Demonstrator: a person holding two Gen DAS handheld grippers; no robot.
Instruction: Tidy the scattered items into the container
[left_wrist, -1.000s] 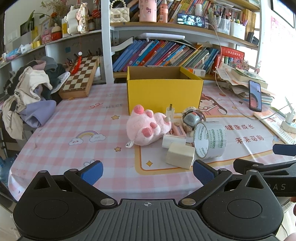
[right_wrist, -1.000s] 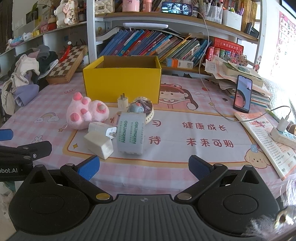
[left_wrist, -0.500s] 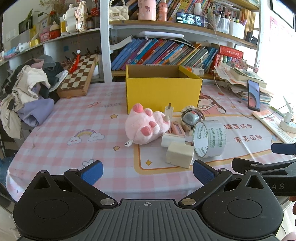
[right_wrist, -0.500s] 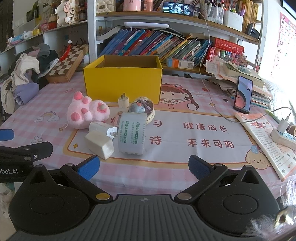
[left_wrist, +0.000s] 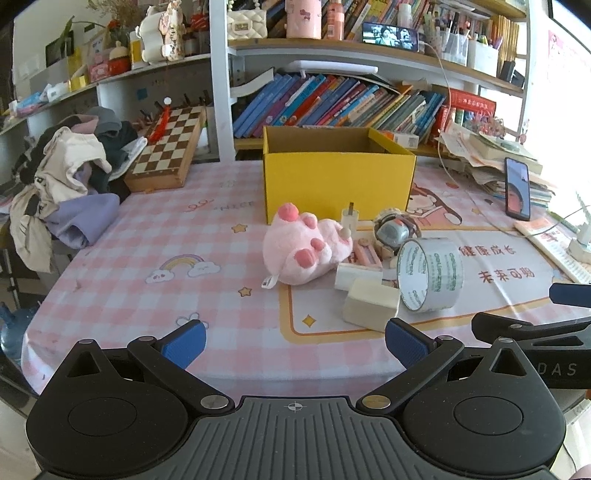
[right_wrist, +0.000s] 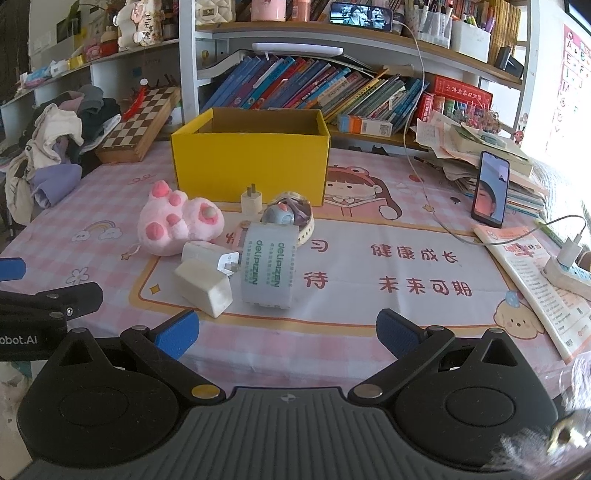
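items: pink plush (left_wrist: 306, 249), tape roll (left_wrist: 430, 273), white chargers (right_wrist: 205, 282) clustered on worktop (left_wrist: 147, 236) before yellow box (left_wrist: 336, 177), none boxed | left gripper (left_wrist: 295, 341), right gripper (right_wrist: 286, 330): fingers spread, empty, hovering near edge, likely choosing first pick

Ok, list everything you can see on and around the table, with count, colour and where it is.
Box: one, yellow, open, back centre of table.
Plush toy: one, pink, left front of box.
Tape roll: one, grey with green print, standing on edge, front of cluster.
Chargers: three, white; one upright by box, two lying left of tape.
Round toy: one, grey, behind tape.
Small pink item: one, between plush and tape; type unclear.
Chessboard: one, brown and white, back left.
Clothes pile: mixed colours, far left.
Phone: one, black, propped at right.
Books: many, on shelf.
Power strip: one, white, right edge.
Left gripper: fingers open, empty.
Right gripper: fingers open, empty.
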